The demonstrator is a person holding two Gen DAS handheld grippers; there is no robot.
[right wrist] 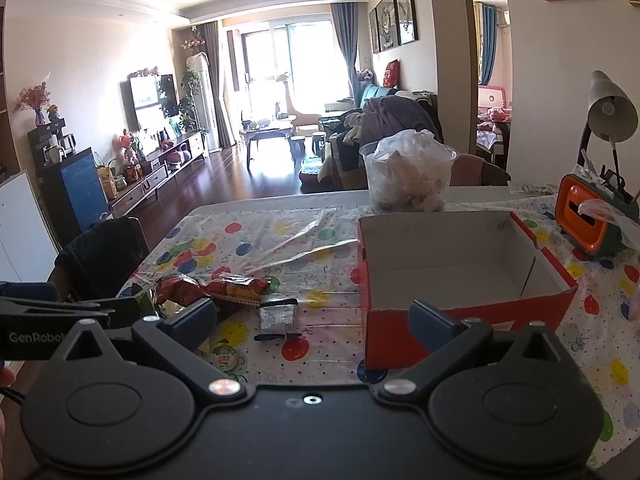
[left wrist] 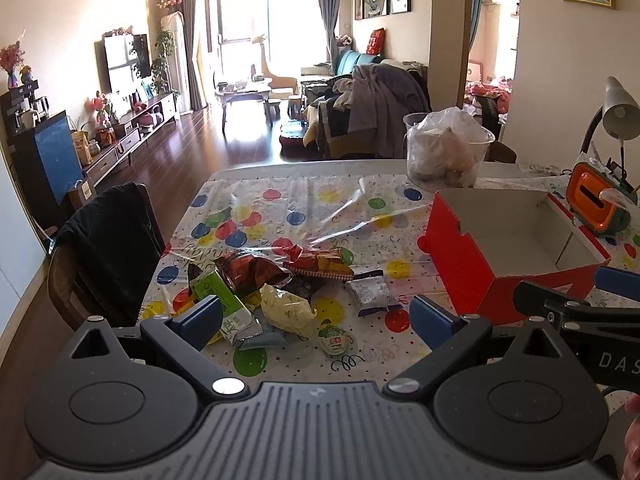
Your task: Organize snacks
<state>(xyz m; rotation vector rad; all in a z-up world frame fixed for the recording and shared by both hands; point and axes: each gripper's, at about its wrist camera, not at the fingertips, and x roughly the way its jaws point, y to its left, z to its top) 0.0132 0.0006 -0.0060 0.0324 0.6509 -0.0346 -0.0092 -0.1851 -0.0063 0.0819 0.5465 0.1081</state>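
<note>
A pile of snack packets lies on the balloon-print tablecloth: a green packet [left wrist: 218, 294], a dark red bag [left wrist: 250, 270], a red and yellow pack [left wrist: 320, 264], a yellow packet [left wrist: 286, 310], a grey packet [left wrist: 370, 292] and a small round jelly cup [left wrist: 334, 340]. An open red cardboard box [left wrist: 508, 252] stands empty to their right; it also shows in the right wrist view [right wrist: 460, 276]. My left gripper [left wrist: 316, 320] is open and empty, just in front of the pile. My right gripper [right wrist: 316, 324] is open and empty, near the box's front left corner.
A clear plastic tub [left wrist: 448, 148] with a bag in it stands behind the box. An orange and green holder [left wrist: 600, 204] and a desk lamp [left wrist: 620, 112] are at the far right. A chair with a dark jacket [left wrist: 112, 252] stands at the table's left edge.
</note>
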